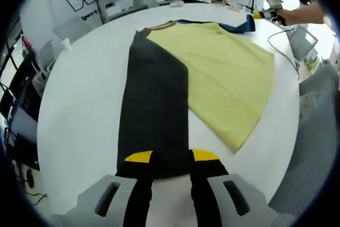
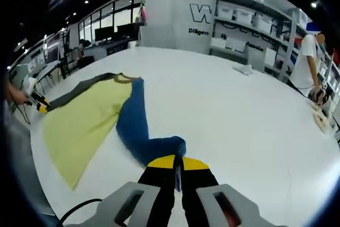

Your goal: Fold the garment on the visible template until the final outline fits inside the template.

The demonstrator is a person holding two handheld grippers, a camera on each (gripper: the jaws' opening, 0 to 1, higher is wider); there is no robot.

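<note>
Lying flat | garment [image 1: 212, 73] yellow (sleeves dark, blue) | white table [image 1: 79, 104]

Grippers, both alike
Left gripper [image 1: 166, 166] & right gripper [image 2: 177, 169]: black jaws w/ yellow tips, pale grey moulded bodies w/ slot cutouts.

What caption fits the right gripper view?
Right gripper shut on the blue sleeve of a yellow garment on a white table.
</note>
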